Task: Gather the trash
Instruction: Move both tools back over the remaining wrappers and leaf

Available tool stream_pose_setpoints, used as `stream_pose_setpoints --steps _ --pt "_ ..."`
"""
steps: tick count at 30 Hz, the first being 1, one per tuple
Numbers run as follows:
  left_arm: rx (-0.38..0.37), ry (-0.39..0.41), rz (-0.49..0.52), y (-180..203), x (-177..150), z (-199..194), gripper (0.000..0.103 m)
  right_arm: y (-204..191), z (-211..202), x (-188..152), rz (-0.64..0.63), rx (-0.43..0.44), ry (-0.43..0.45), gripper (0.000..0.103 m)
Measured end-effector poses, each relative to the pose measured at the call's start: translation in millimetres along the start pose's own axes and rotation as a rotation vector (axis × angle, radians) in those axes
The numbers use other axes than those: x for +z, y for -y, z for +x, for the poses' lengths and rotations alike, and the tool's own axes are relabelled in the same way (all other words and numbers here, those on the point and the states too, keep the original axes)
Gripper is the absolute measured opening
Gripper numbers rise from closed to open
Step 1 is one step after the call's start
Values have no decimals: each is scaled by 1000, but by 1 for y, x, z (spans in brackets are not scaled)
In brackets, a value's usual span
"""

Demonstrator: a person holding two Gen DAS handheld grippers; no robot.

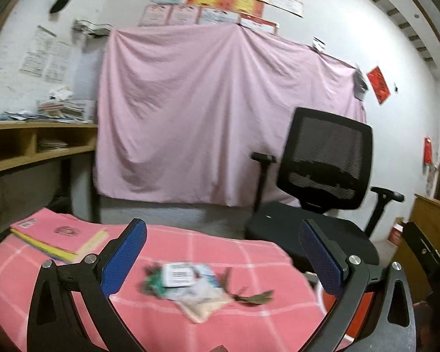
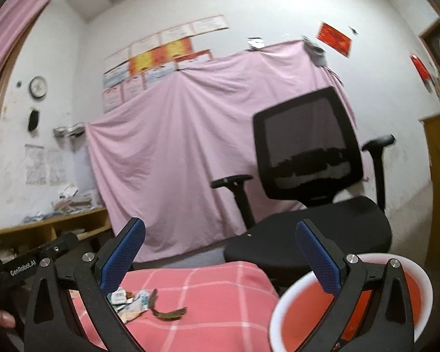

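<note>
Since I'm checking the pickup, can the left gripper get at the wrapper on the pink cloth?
Probably yes: the left gripper is open and empty, and the wrapper lies uncovered on the pink cloth ahead, nothing between.

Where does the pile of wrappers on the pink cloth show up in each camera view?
Left wrist: wrappers bottom centre, between the open fingers, on the pink cloth.
Right wrist: wrappers bottom left, beside the left finger.
Shared landmark: the black chair behind the cloth, to the right.
</note>
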State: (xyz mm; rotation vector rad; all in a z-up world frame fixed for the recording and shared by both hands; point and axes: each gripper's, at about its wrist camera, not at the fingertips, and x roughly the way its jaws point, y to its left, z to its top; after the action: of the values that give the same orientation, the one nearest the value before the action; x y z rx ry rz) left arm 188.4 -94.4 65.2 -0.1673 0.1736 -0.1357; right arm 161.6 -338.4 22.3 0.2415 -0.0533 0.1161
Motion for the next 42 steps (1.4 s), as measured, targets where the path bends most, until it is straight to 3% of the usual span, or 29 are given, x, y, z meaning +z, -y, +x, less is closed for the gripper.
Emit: stream_pose_setpoints --steps 9,16,22,27,30,33,35,37,39,42 --pt "101 84 13 -49 -15 -21 102 -44 13 -11 -113 65 7 103" --pt "162 102 27 -76 -29 -23 102 -74 37 -31 -225 91 -71 103" --pt "166 66 28 -94 -29 -8 102 -84 56 -47 -249 99 -158 103" --pt "134 -50 5 -107 -34 17 102 -86 74 -57 -236 108 -256 101" --pt "104 -134 2 -109 -38 33 101 -87 86 -65 -236 116 -331 87" --pt "75 -214 8 -105 -43 49 100 -86 99 -72 -225 125 -418 83" --pt "55 -261 17 -102 -45 58 94 -85 108 -79 -210 127 -491 83" --pt "41 -294 22 -99 -47 65 81 -83 115 -84 -198 119 -545 80" --pt "30 -338 31 -95 -50 73 77 -82 121 -89 -183 123 -595 75" --pt "-2 -397 29 -93 -55 82 62 -82 127 -97 -177 124 -660 69"
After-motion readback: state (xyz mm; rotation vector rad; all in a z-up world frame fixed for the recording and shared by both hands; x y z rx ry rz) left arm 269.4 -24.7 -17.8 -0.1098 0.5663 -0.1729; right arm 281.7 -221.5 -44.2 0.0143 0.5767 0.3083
